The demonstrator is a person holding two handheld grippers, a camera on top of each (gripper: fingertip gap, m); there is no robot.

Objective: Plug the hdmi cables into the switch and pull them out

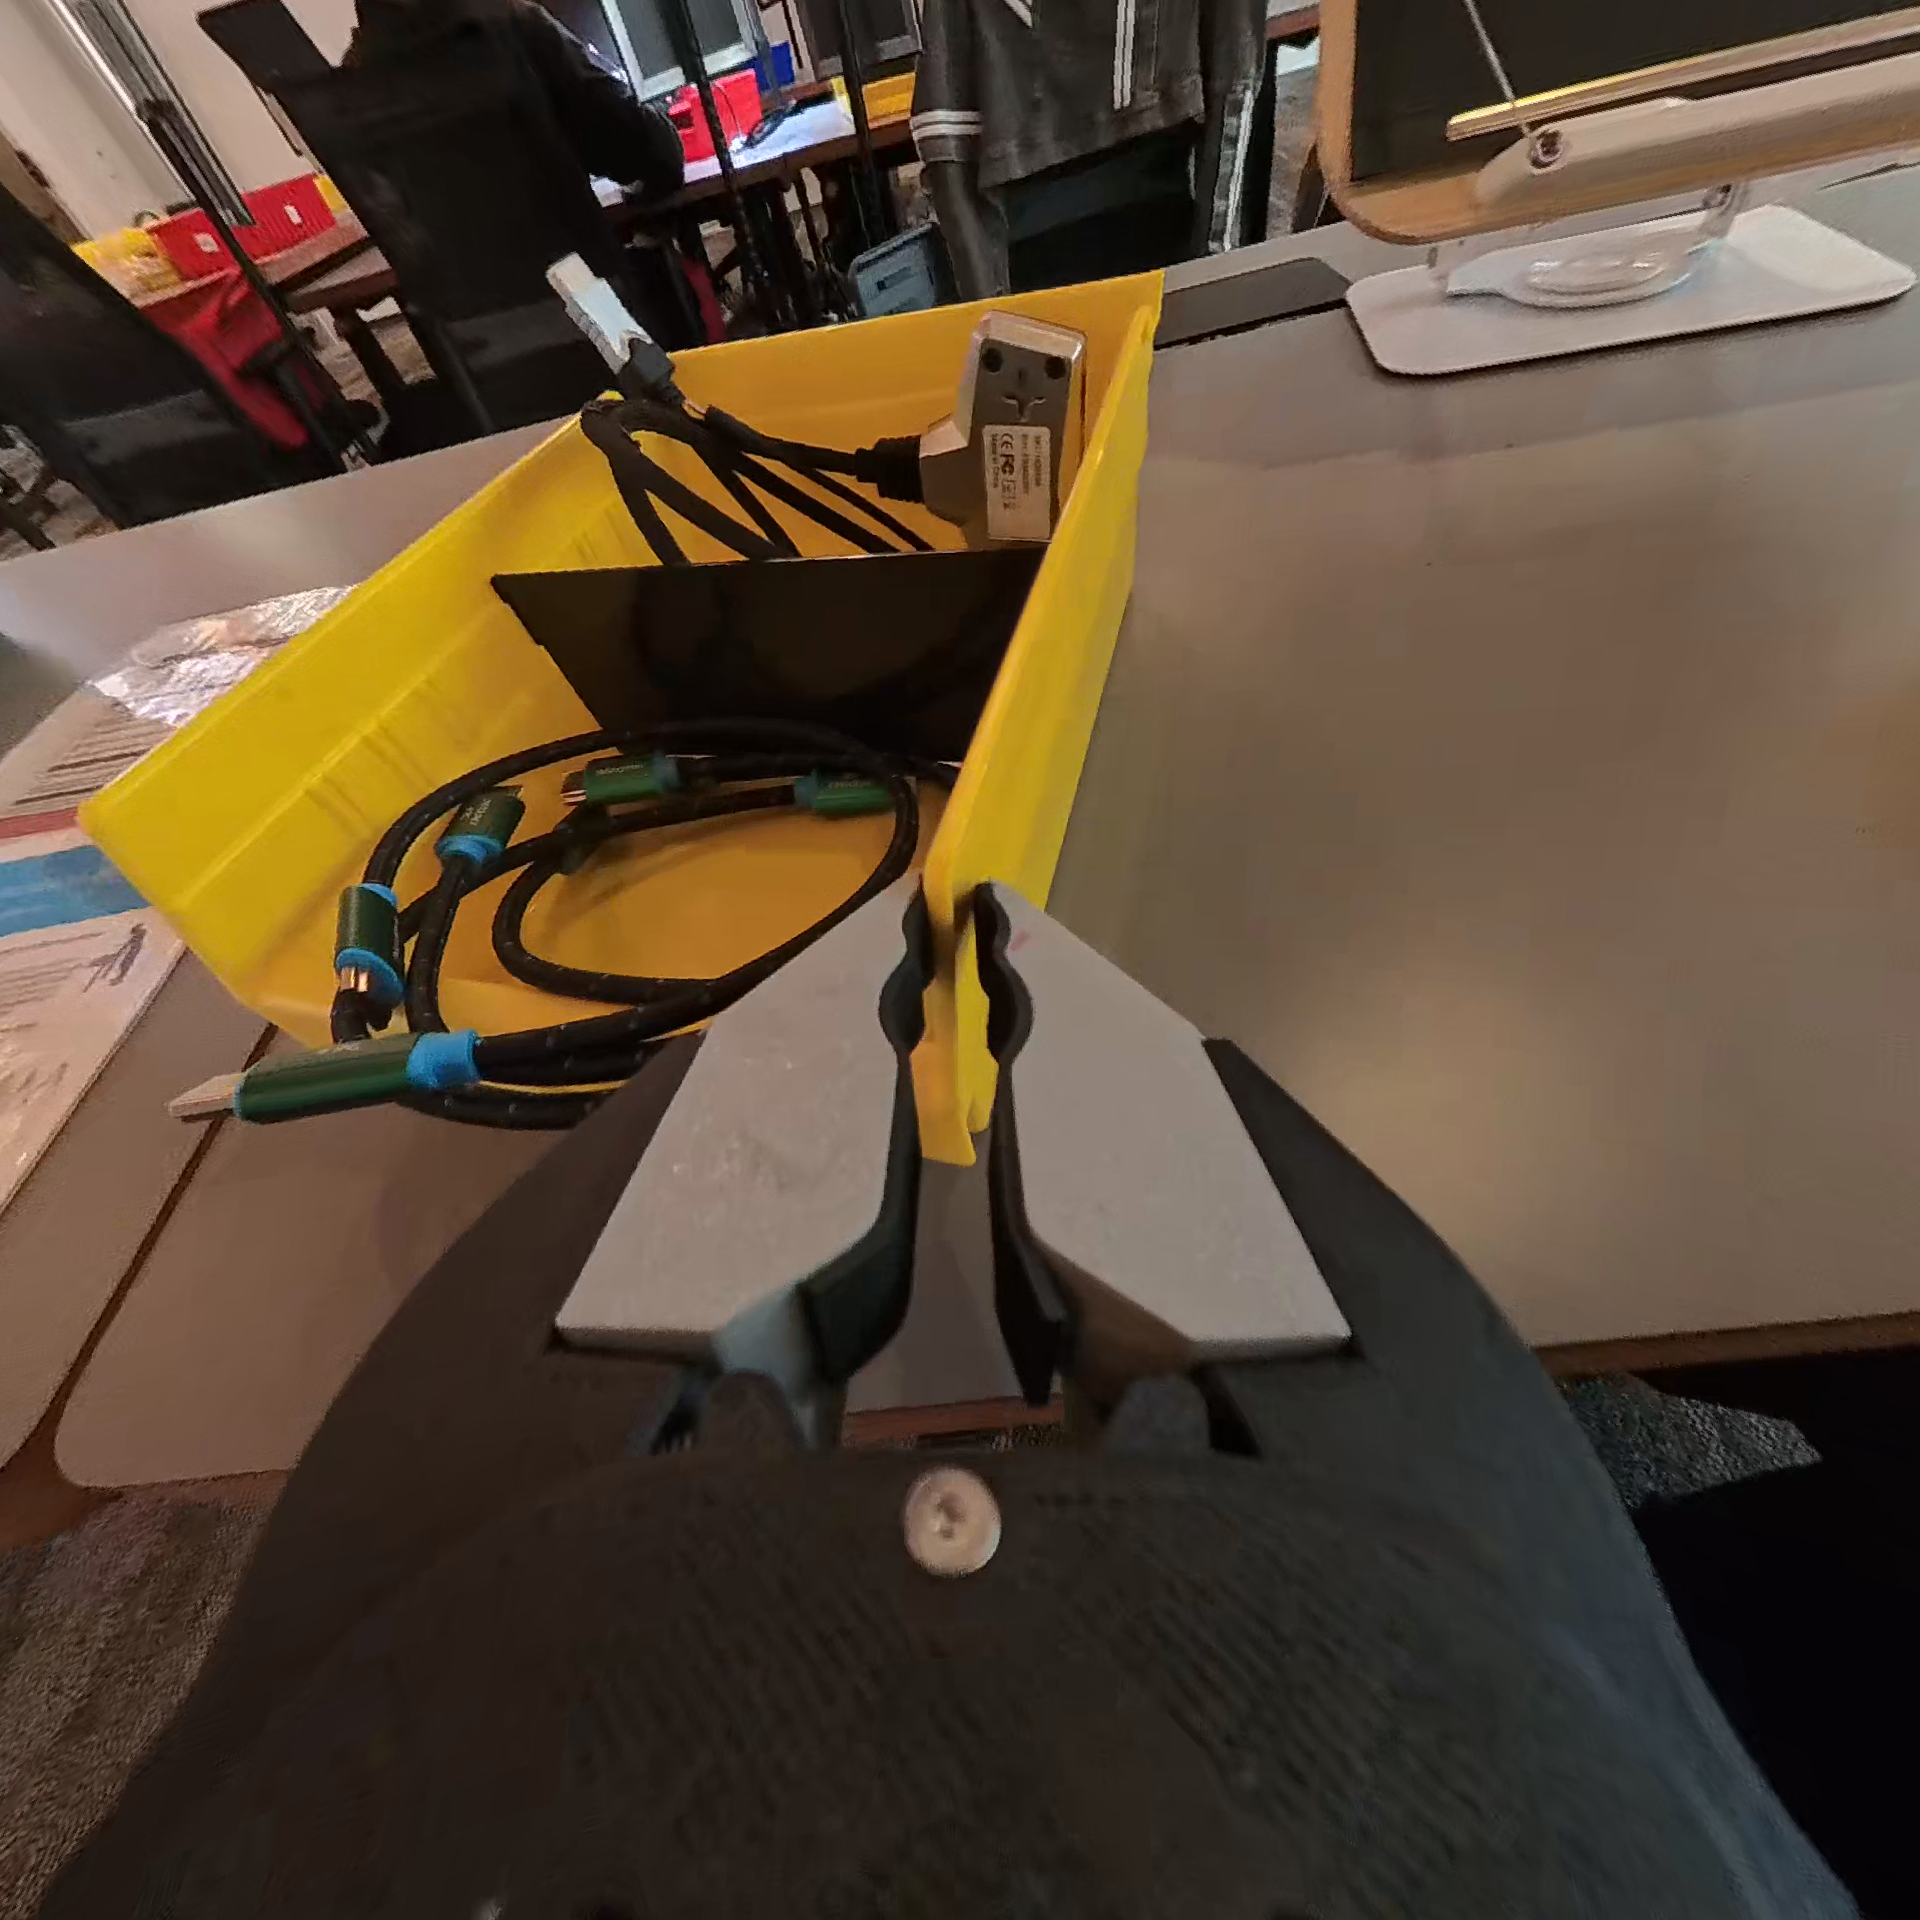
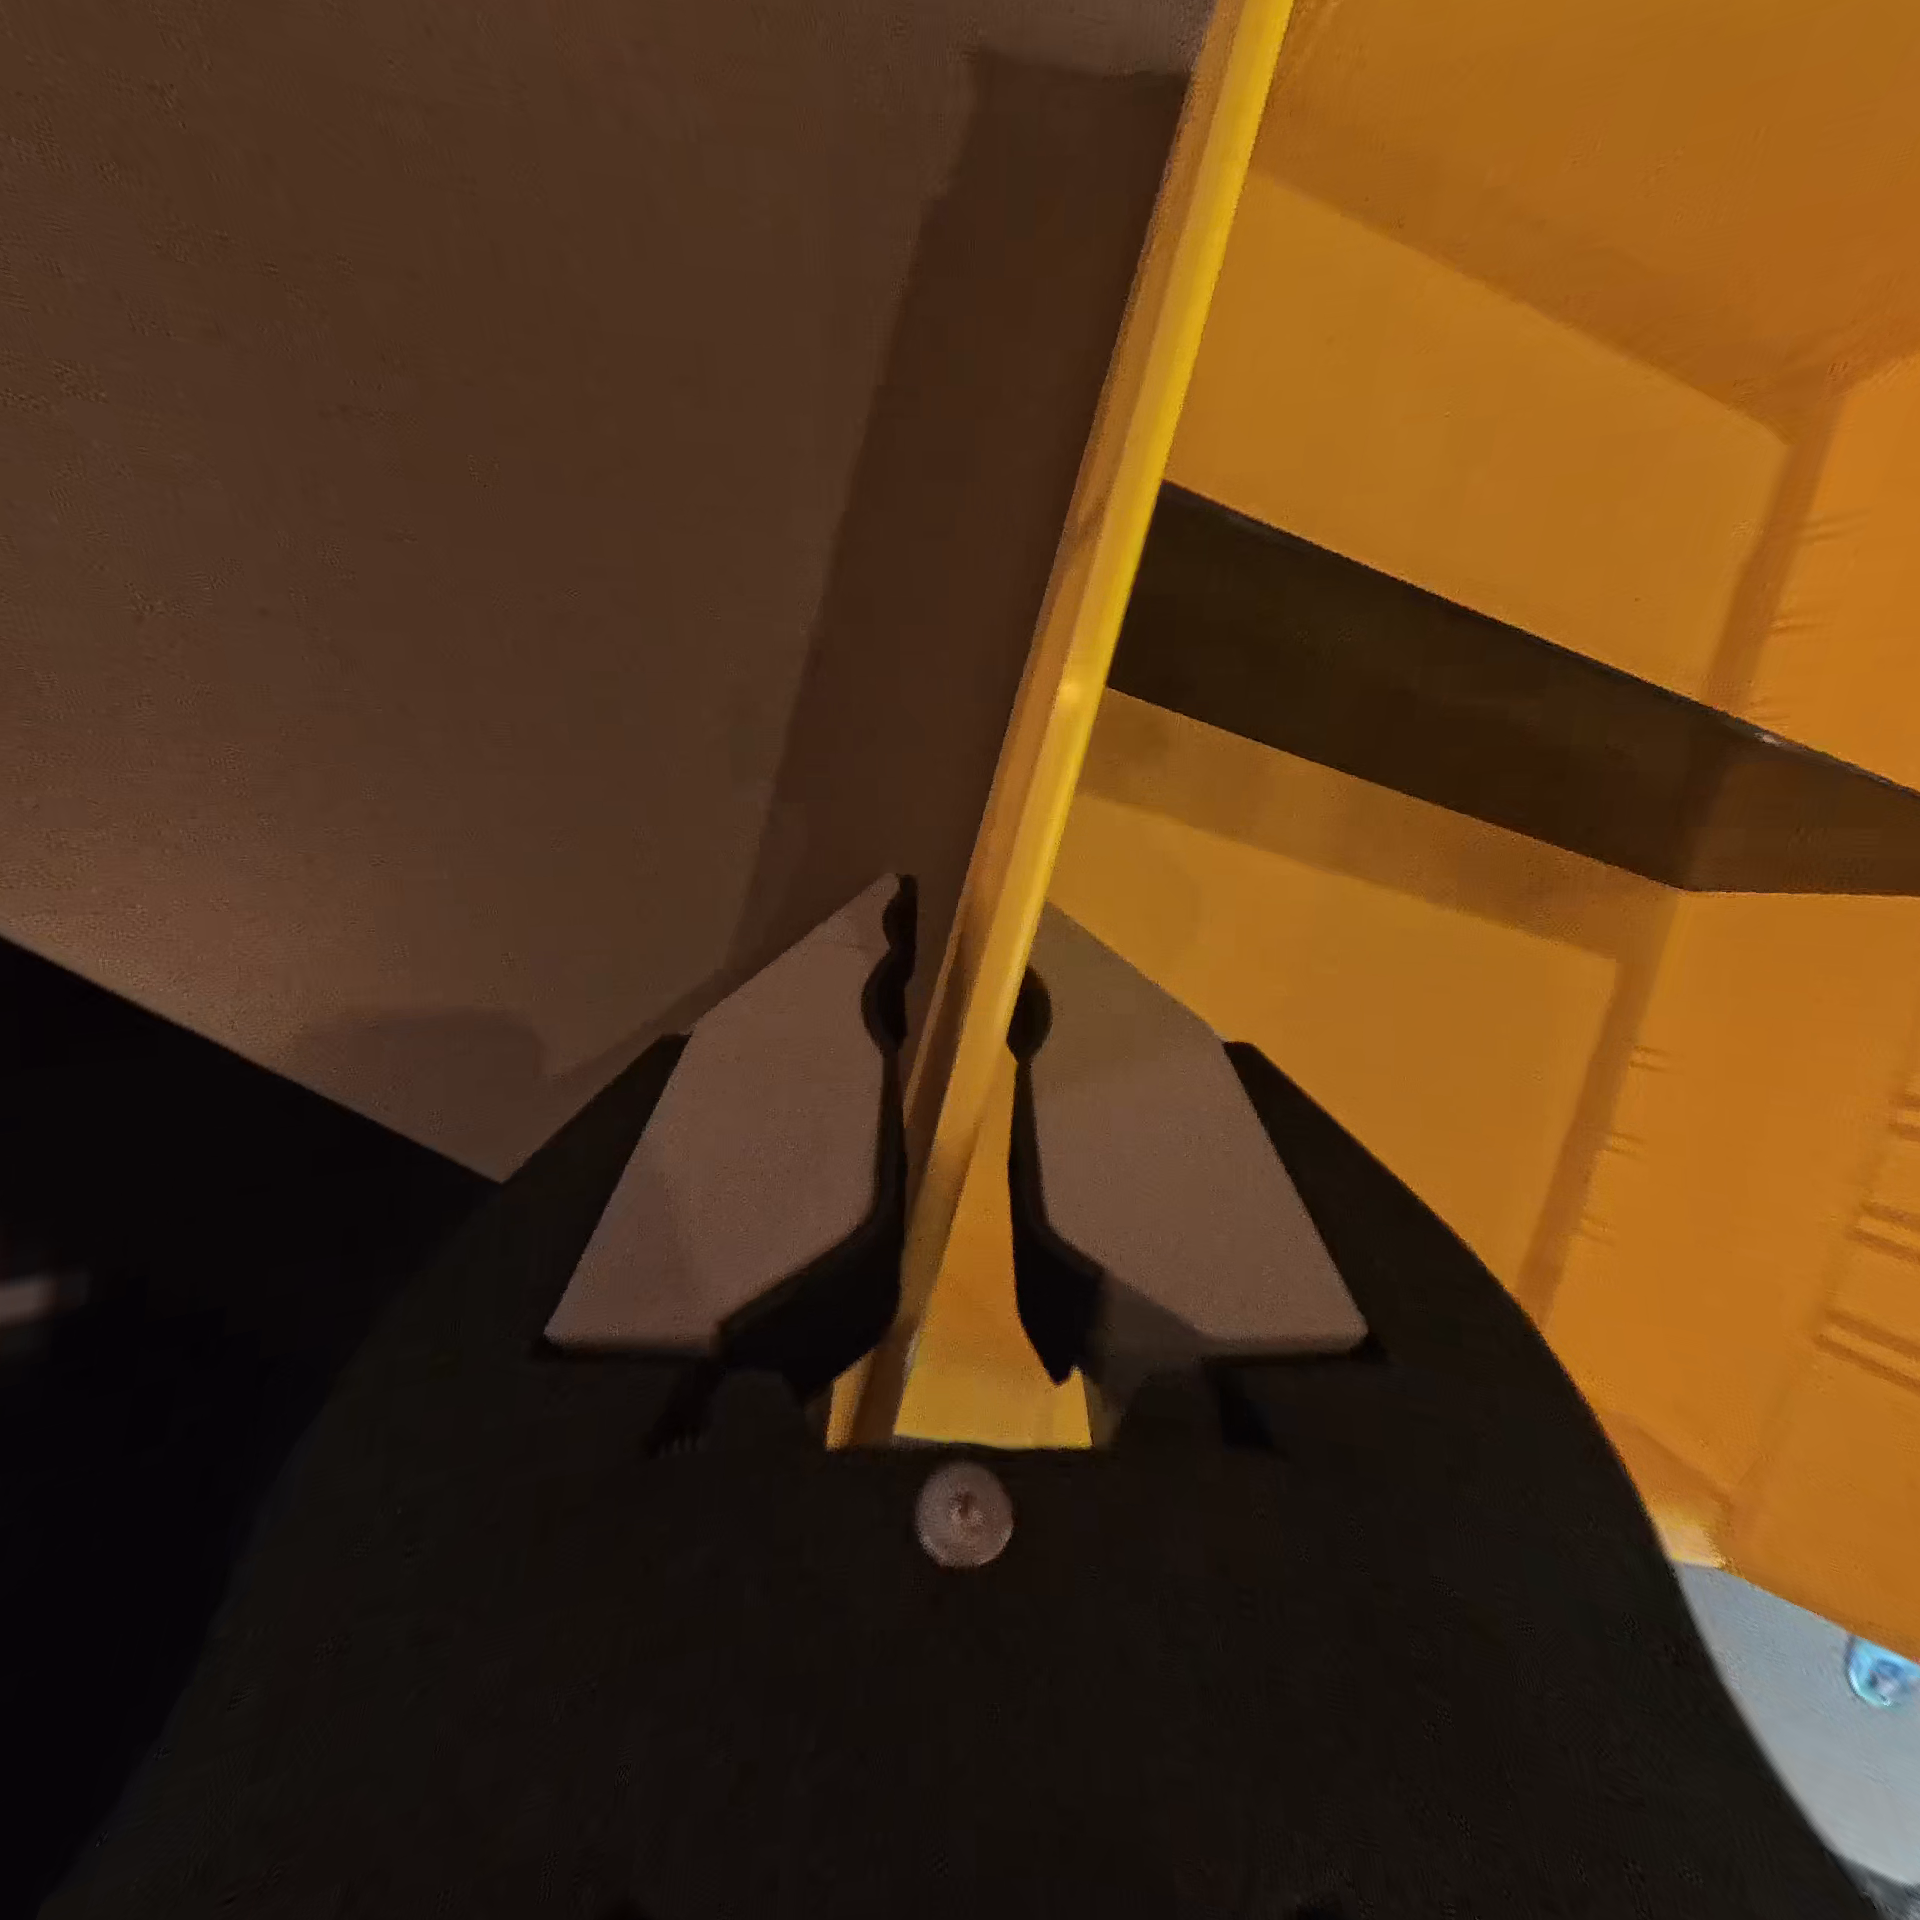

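Left gripper [image 1: 951,977]: fingers pinching the near corner of the yellow bin's [image 1: 1049,665] right wall; one finger inside, one outside.
Right gripper [image 2: 961,987]: fingers clamped on a thin yellow bin wall [image 2: 1132,520], seen edge-on; wall runs up and away btwn them.
Bin: open-top plastic tray on grey tabletop [image 1: 1455,831], stretching ahead and left of the left fingers.
Divider [image 1: 790,634]: black panel across the bin, ahead of the left fingers, splitting it into near and far sections.
HDMI cables [image 1: 623,914]: black braided, coiled in the near section, just left of the left fingers; green plugs w/ blue collars. One plug [image 1: 312,1086] pokes out over the low front edge.
Switch [image 1: 1013,426]: grey metal box w/ attached black leads, far section beyond the divider, leaning on the right wall.
Monitor stand [image 1: 1621,281]: far right, well apart.
Background: people at other tables, blurry.
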